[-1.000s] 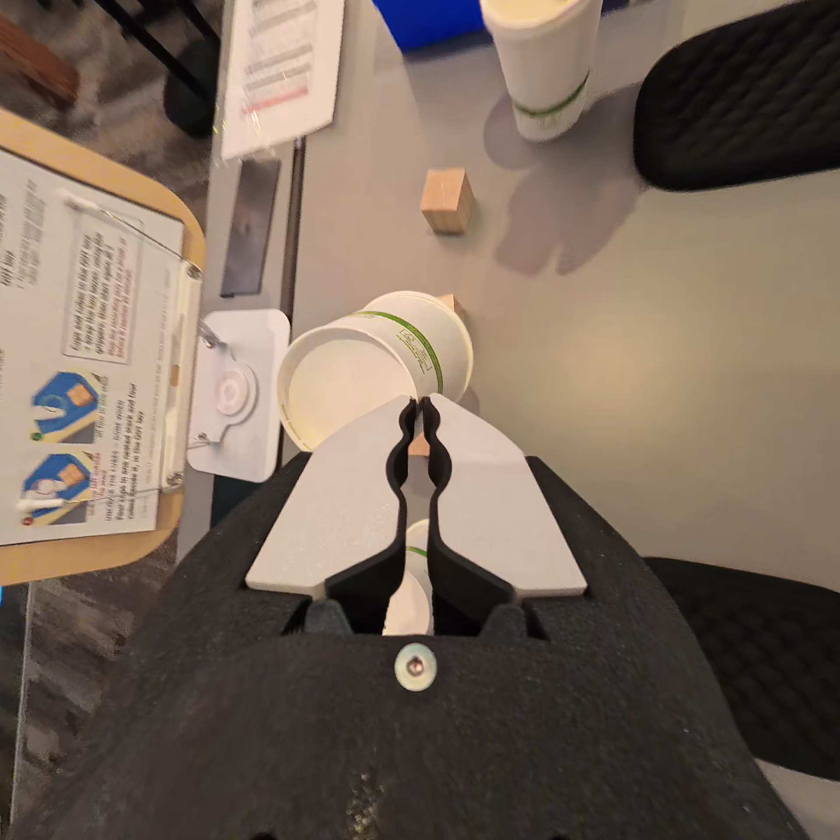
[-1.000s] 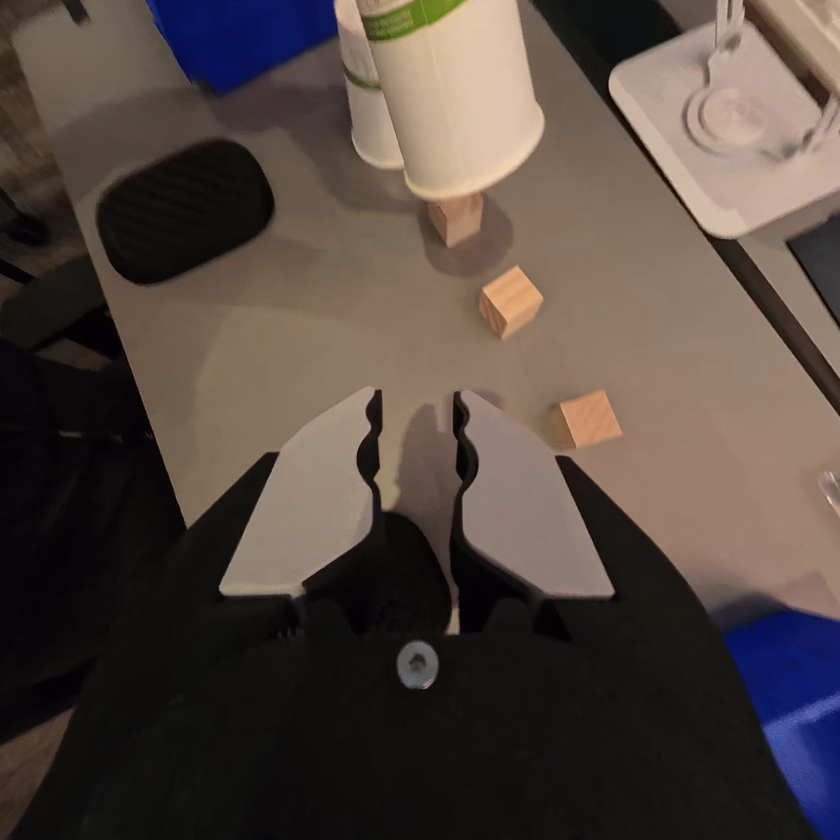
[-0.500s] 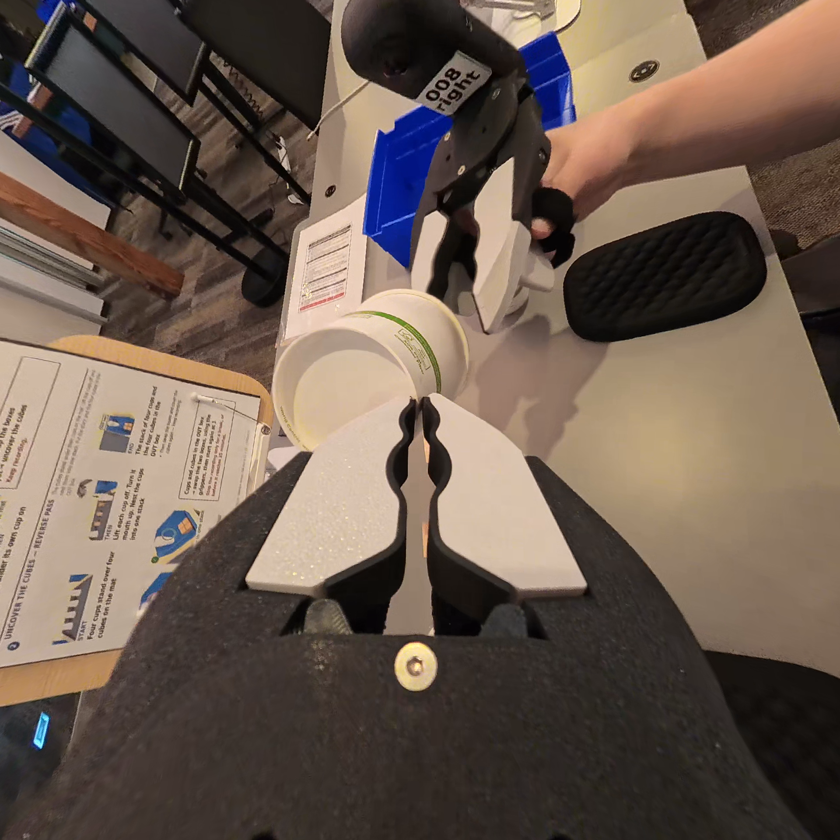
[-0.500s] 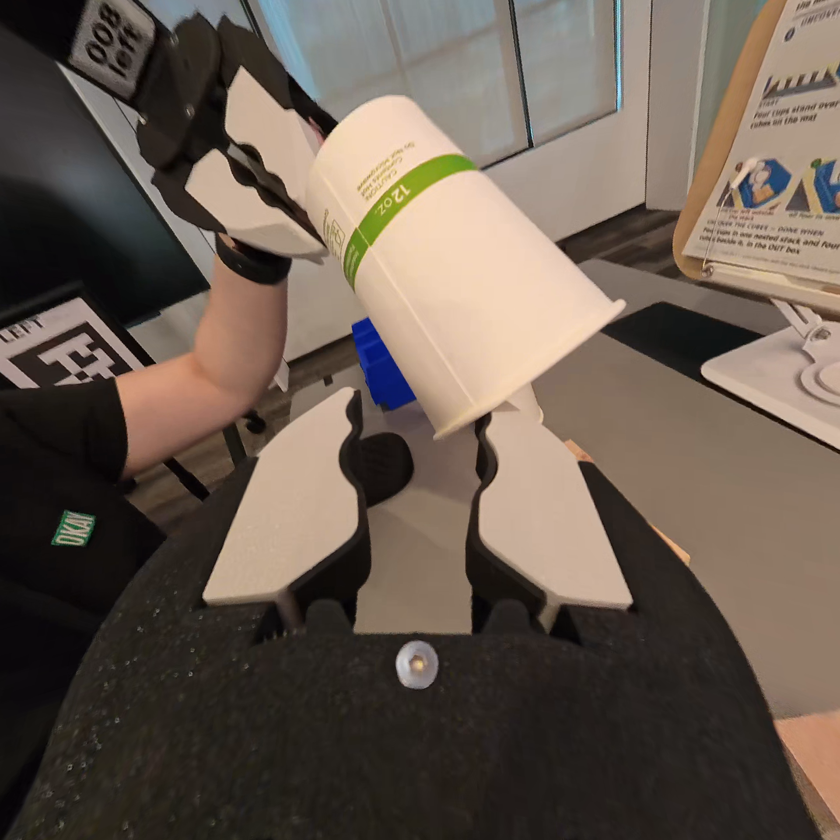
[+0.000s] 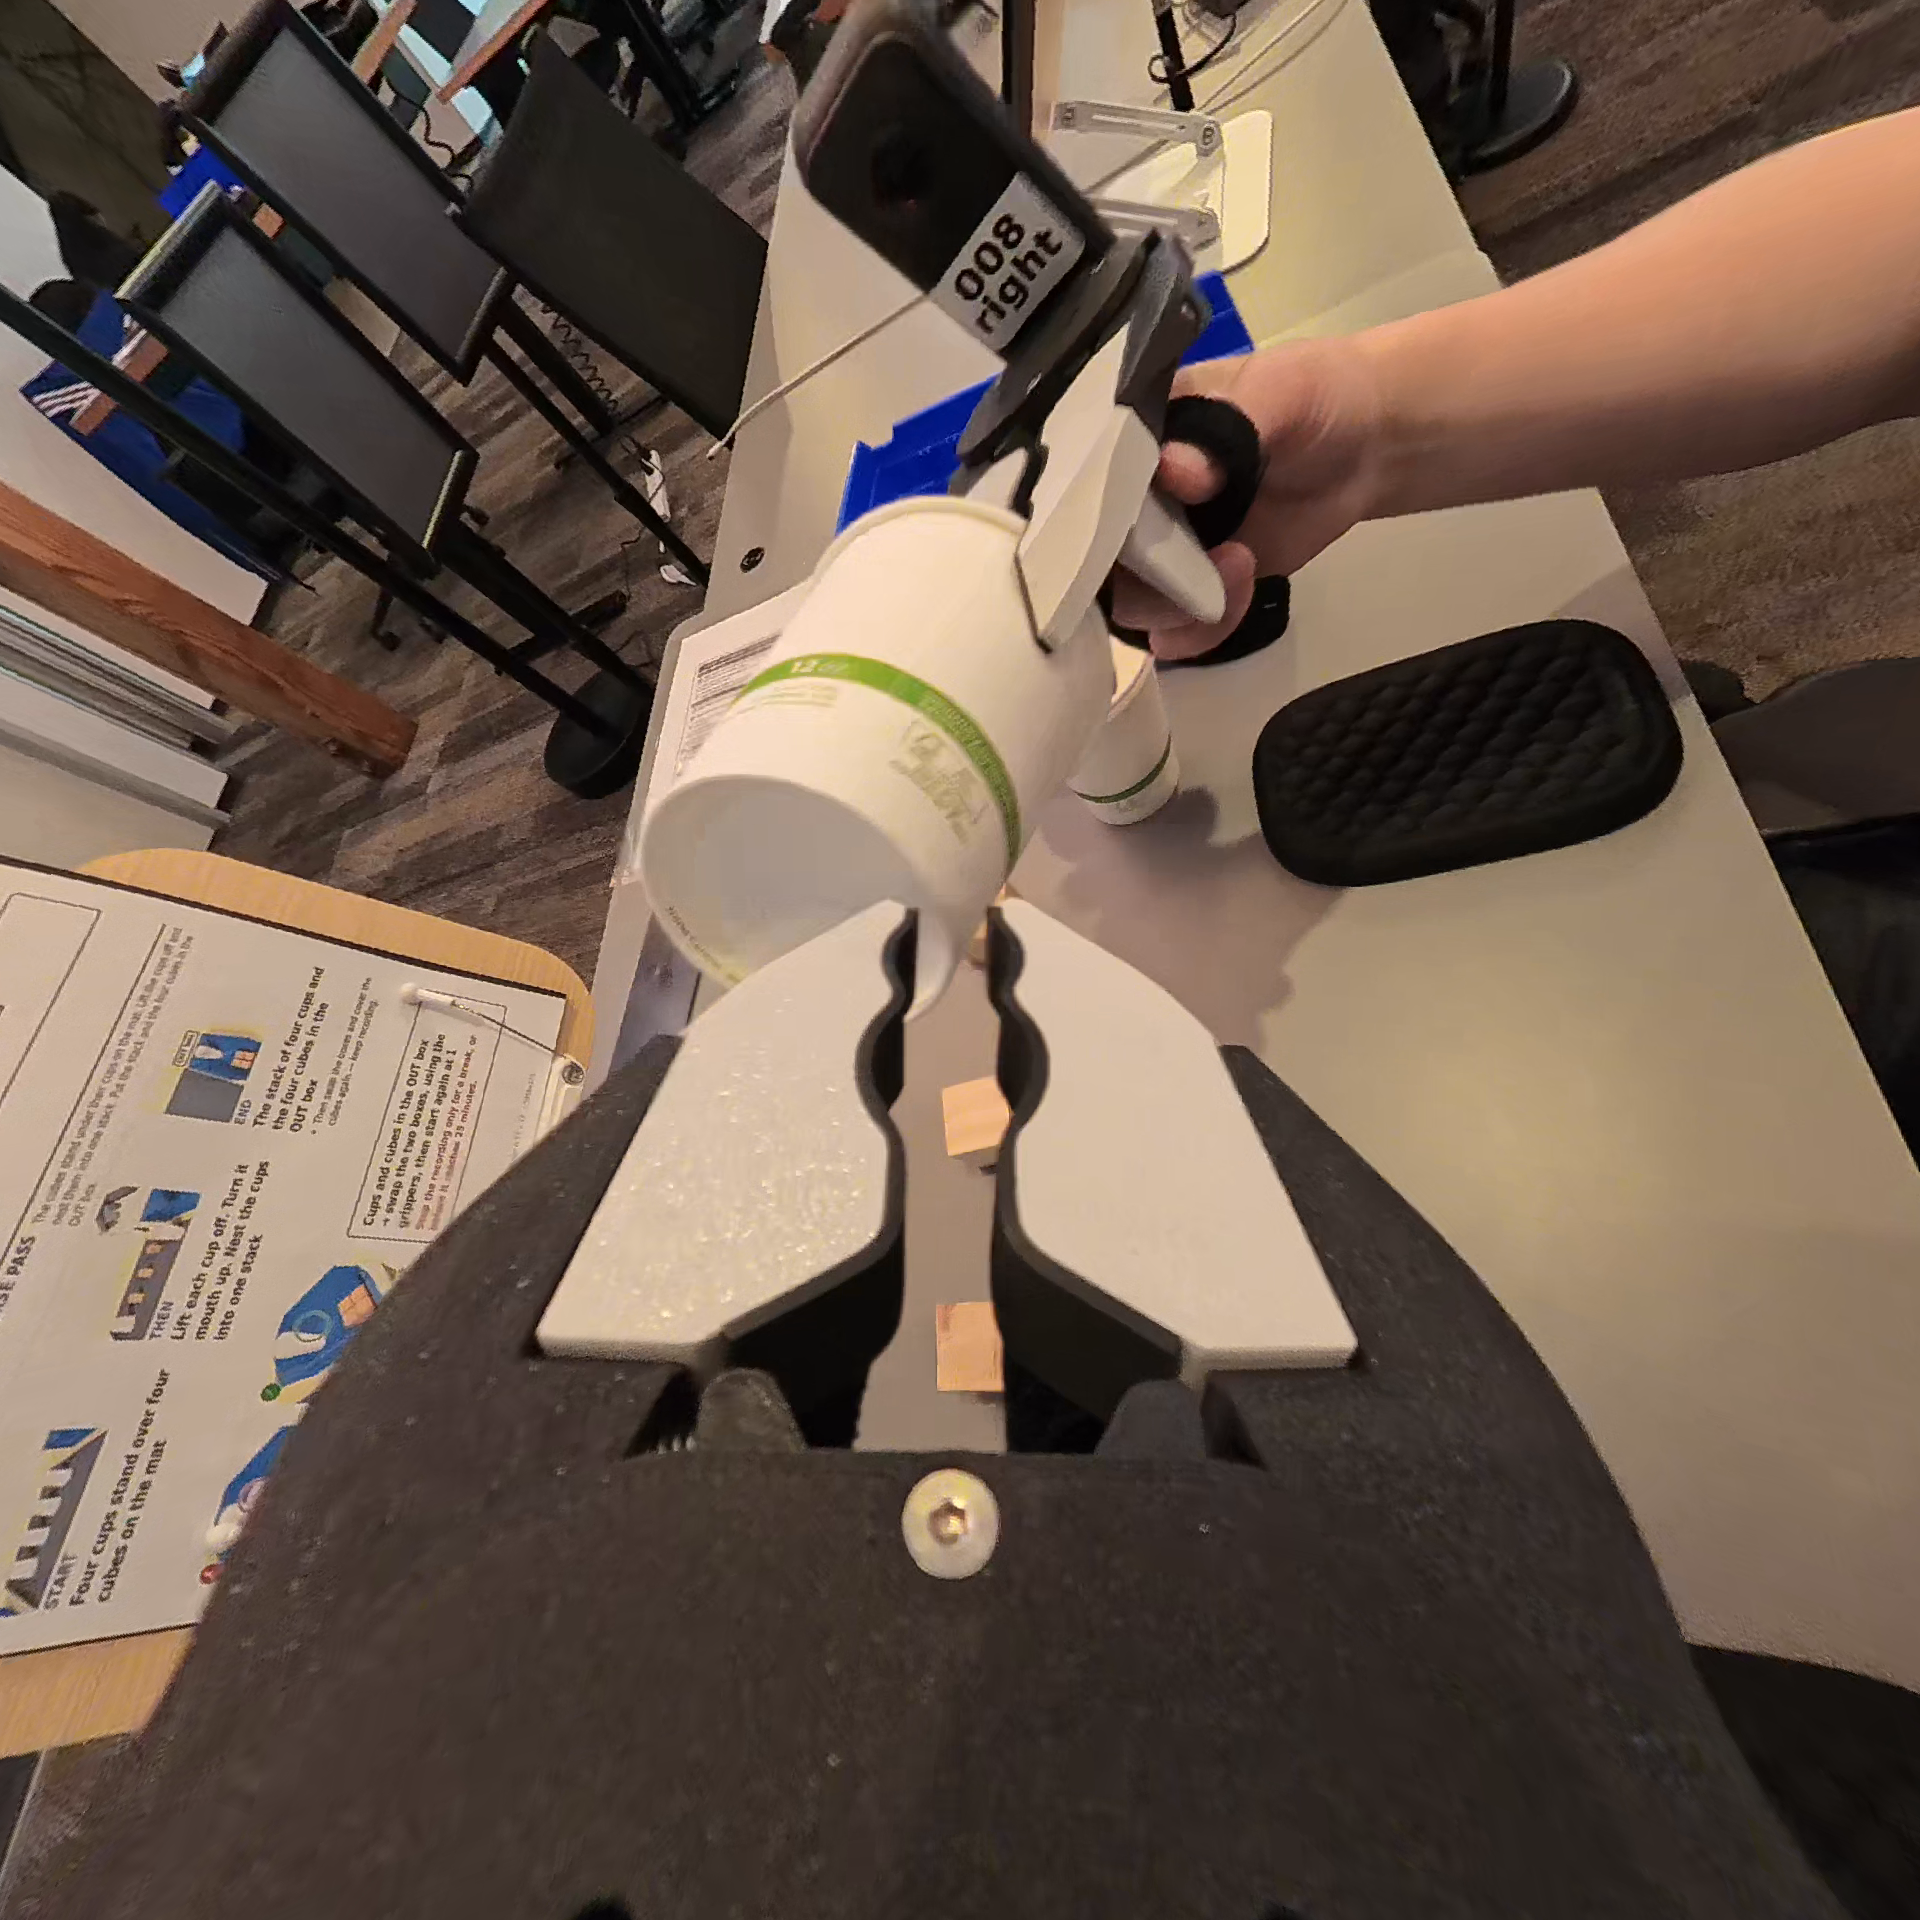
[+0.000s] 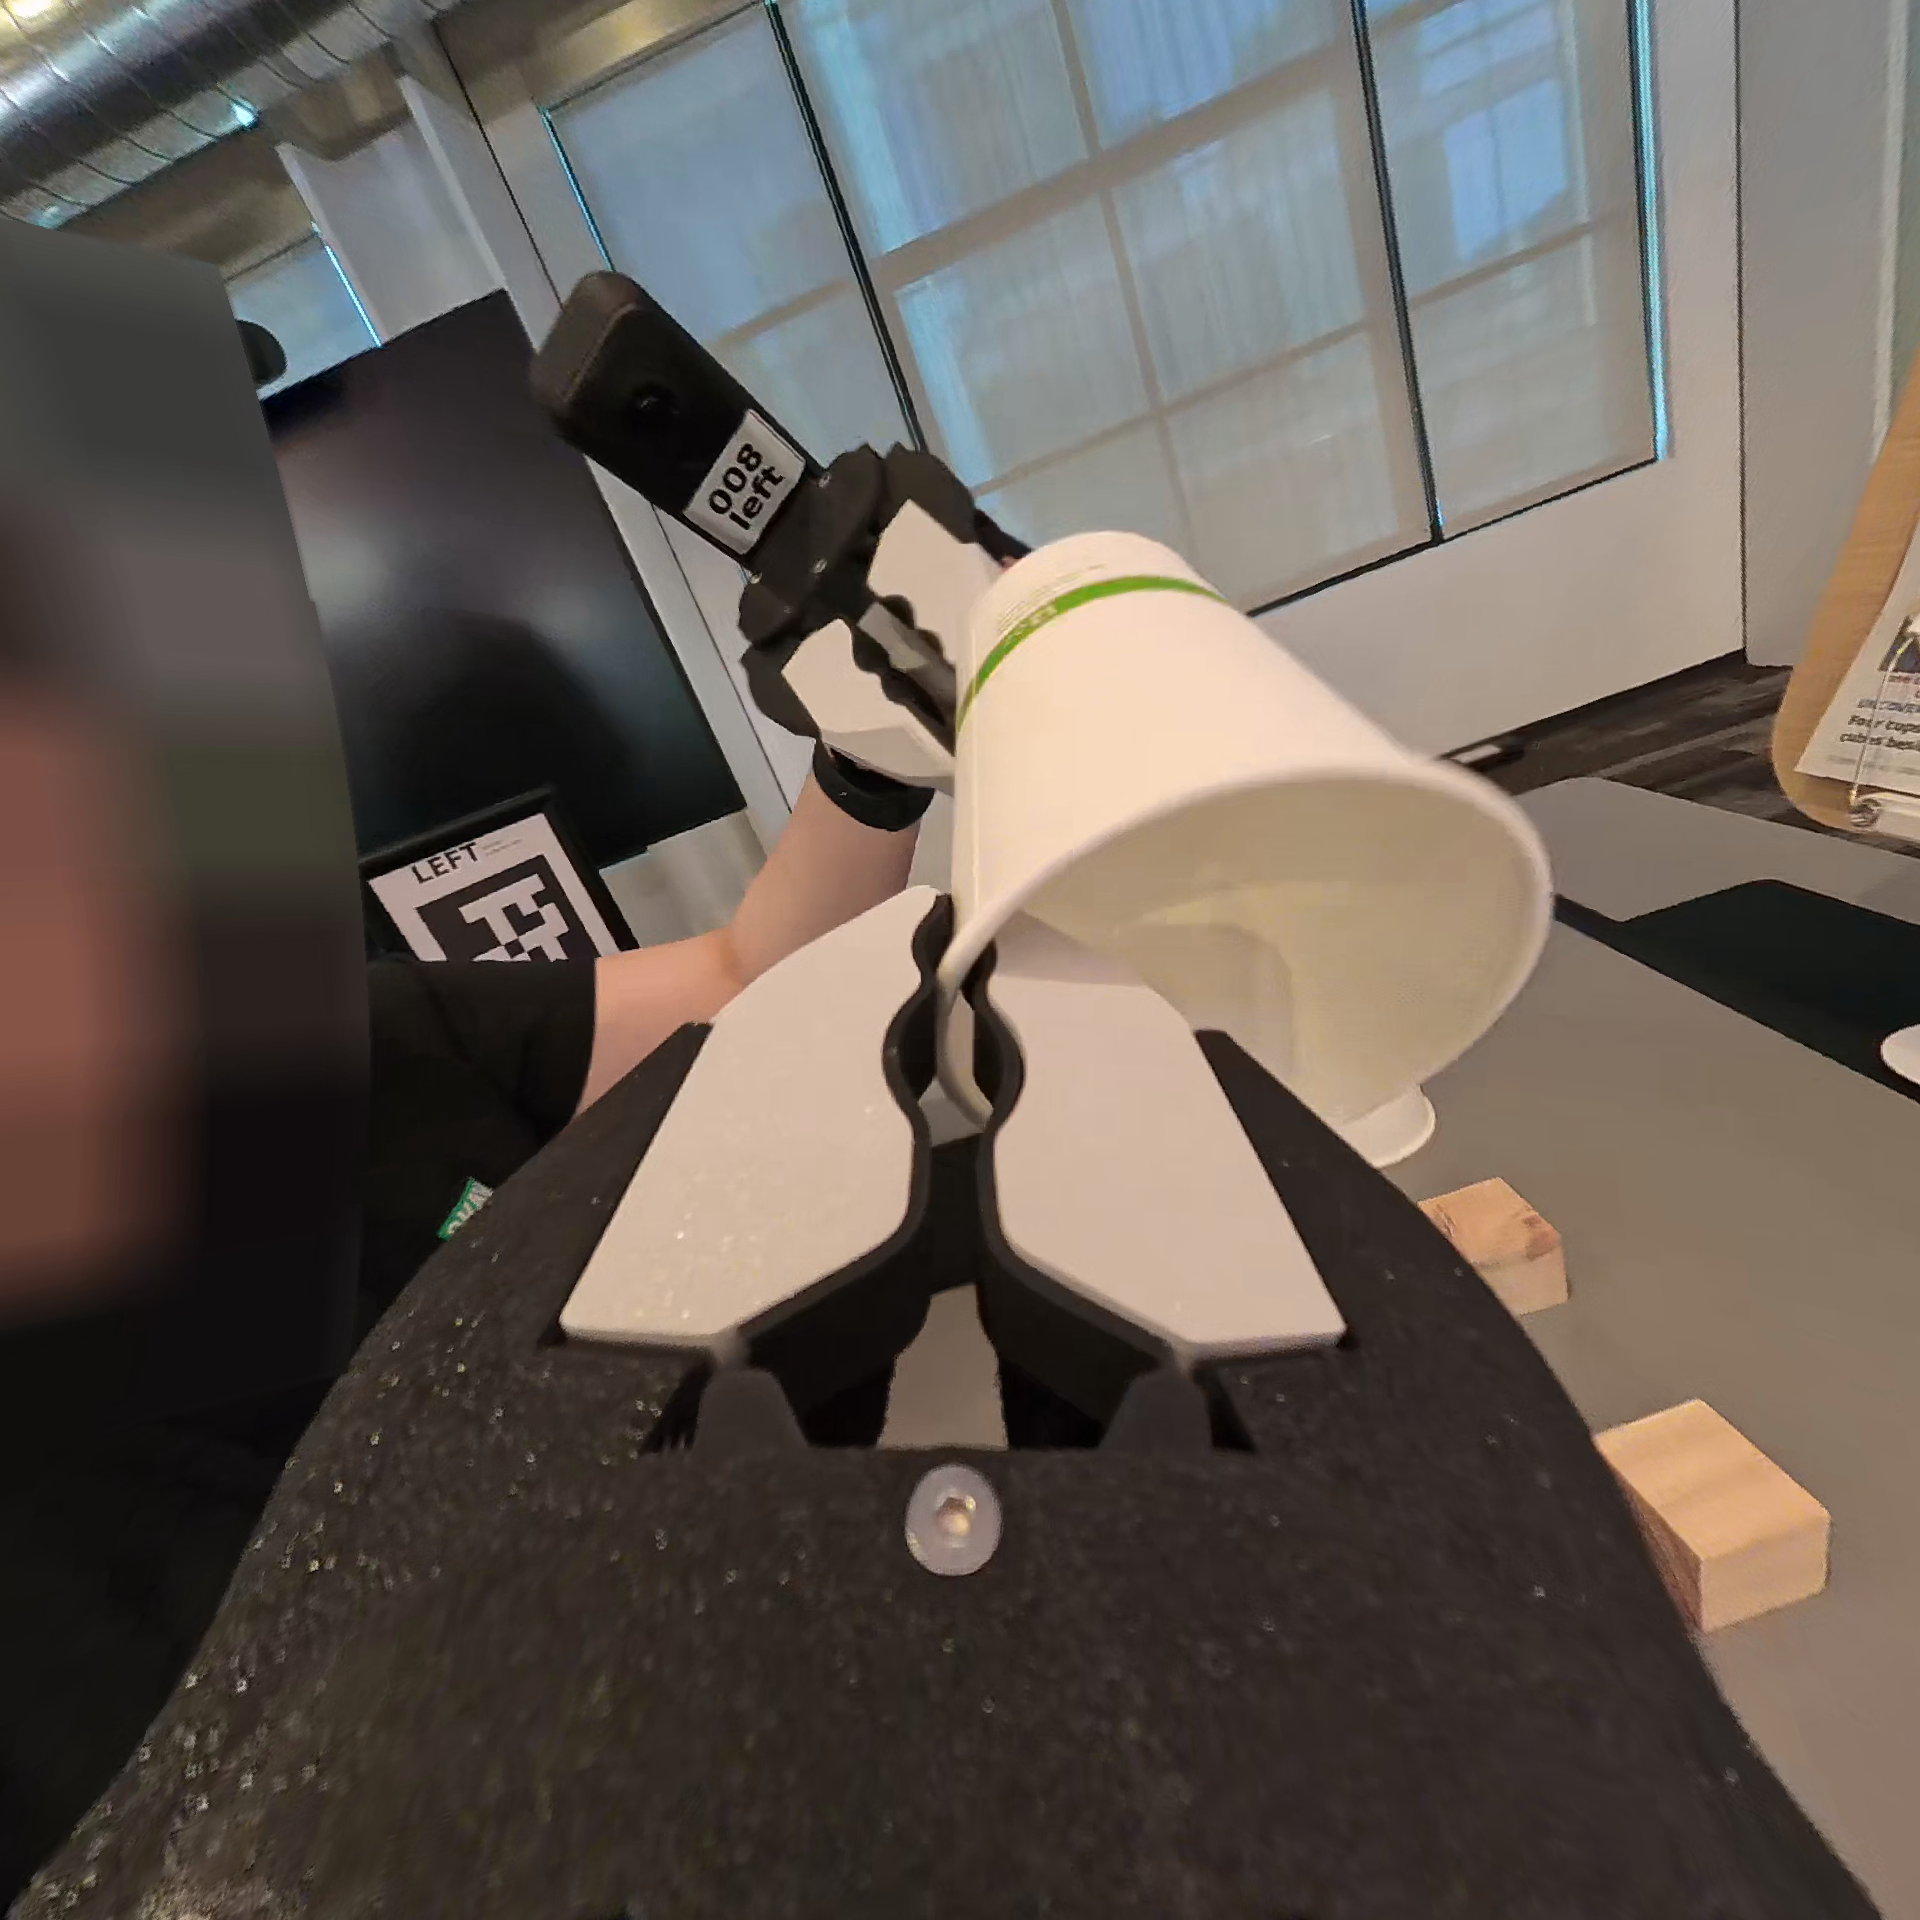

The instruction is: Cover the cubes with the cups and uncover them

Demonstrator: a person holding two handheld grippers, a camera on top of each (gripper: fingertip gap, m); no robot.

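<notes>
A white paper cup with a green band [image 5: 894,717] hangs tilted in the air between both grippers. My right gripper [image 6: 961,961] is shut on the wall of the cup [image 6: 1195,779] at its open mouth. My left gripper [image 5: 948,935] is at the cup's base end with its fingers slightly apart, and the base edge sits loose between the tips. The right gripper [image 5: 1029,582] also shows in the left wrist view, and the left gripper [image 6: 930,686] in the right wrist view. Two wooden cubes [image 5: 975,1127] [image 5: 968,1345] lie bare on the grey table below; two cubes [image 6: 1496,1242] [image 6: 1714,1527] also show in the right wrist view.
Another white cup [image 5: 1127,758] stands upside down on the table [image 5: 1455,1143], also seen in the right wrist view [image 6: 1387,1143]. A black pad [image 5: 1465,748] lies to the right, a blue bin [image 5: 914,457] behind. An instruction board [image 5: 260,1195] stands at the left edge.
My right gripper has closed on the cup's mouth rim. My left gripper's fingers have parted at the cup's base. The cup has been lifted off the cube and tilted.
</notes>
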